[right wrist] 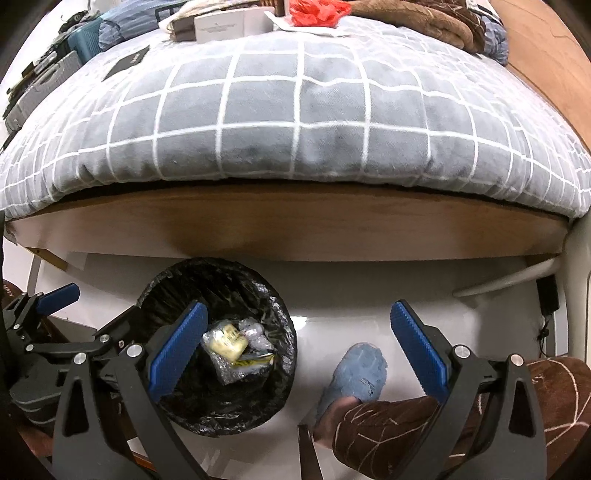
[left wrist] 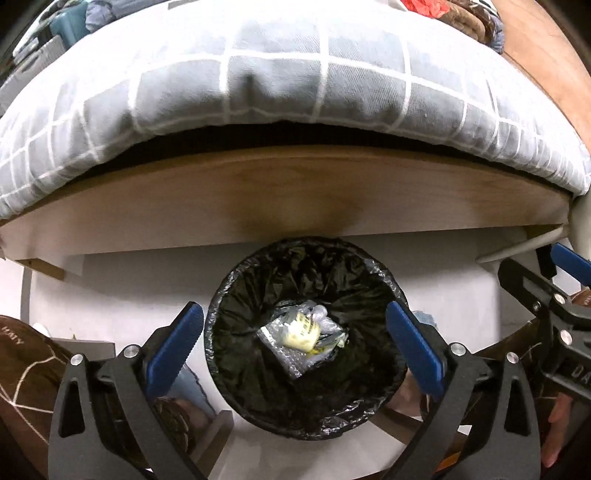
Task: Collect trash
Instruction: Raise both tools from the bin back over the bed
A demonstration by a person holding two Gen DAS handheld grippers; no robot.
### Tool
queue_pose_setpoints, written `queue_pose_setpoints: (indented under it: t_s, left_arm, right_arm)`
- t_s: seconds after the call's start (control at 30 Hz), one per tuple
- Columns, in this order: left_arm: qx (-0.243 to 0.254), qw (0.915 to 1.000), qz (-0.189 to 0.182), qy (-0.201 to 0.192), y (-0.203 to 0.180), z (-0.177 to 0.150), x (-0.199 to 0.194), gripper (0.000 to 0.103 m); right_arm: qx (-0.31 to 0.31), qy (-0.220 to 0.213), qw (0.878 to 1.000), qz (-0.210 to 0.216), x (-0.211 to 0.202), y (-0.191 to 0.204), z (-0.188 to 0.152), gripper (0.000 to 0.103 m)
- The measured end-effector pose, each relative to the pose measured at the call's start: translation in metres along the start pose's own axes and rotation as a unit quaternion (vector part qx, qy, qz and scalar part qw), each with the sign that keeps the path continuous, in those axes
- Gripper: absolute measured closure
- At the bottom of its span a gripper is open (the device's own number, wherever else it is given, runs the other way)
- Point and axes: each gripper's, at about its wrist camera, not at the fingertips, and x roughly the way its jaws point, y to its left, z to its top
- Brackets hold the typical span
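Here the left gripper (left wrist: 295,343) hangs directly over a round trash bin (left wrist: 236,354) lined with a black plastic bag, its jaws spread wide and holding nothing. The blue pads sit to either side of the bin's mouth in the left wrist view. Down in the bottom of the bin lies the trash (left wrist: 303,336): a crumpled yellowish wrapper on top of clear bubble-wrap plastic. The bin stands on the white floor (right wrist: 369,291), close against the wooden side rail of a bed (right wrist: 295,221) covered by a grey quilt with a white grid.

The right gripper (right wrist: 299,339) hovers to the right of the bin, over the floor, jaws also wide apart and empty; its left pad overlaps the bin's rim in the right wrist view. Between its pads shows a blue slipper (right wrist: 358,373) on the person's foot, with a brown patterned trouser leg (right wrist: 406,428) beside it. At the far side of the bed lie a red plastic bag (right wrist: 317,13), white boxes (right wrist: 229,26) and a brown blanket (right wrist: 417,20)
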Motion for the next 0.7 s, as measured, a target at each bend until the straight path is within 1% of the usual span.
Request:
queue_pose_setpoints:
  t_s: [0.1, 0.2, 0.33, 0.4, 0.47, 0.57, 0.7]
  left_arm:
    - [-0.007, 0.9999, -0.004, -0.009, 0.007, 0.003, -0.016, 0.006]
    - [-0.008, 0.9997, -0.016, -0.019, 0.016, 0.011, -0.039, 0.006]
    - [-0.013, 0.9978, -0.009, -0.065, 0.029, 0.024, -0.076, 0.006]
    - [-0.016, 0.9966, -0.012, -0.08, 0.033, 0.03, -0.089, 0.006]
    - [-0.016, 0.9953, -0.008, -0.095, 0.036, 0.035, -0.103, 0.006]
    - [-0.014, 0.9937, -0.006, -0.111, 0.039, 0.042, -0.119, 0.006]
    - [-0.021, 0.9924, -0.011, -0.121, 0.044, 0.049, -0.134, 0.006]
  right_arm:
    - [-0.008, -0.017, 1.0, 0.0, -0.011, 0.004, 0.004, 0.008]
    - [-0.008, -0.03, 1.0, 0.005, -0.021, 0.004, 0.007, 0.008]
    - [-0.004, -0.043, 0.999, 0.008, -0.035, 0.002, 0.014, 0.008]
    - [-0.002, -0.055, 0.998, 0.008, -0.045, 0.0, 0.018, 0.008]
    - [-0.001, -0.066, 0.998, 0.007, -0.052, -0.001, 0.022, 0.008]
    - [-0.002, -0.079, 0.997, 0.001, -0.065, 0.0, 0.031, 0.008]
    - [-0.001, -0.105, 0.994, -0.007, -0.086, -0.001, 0.043, 0.008]
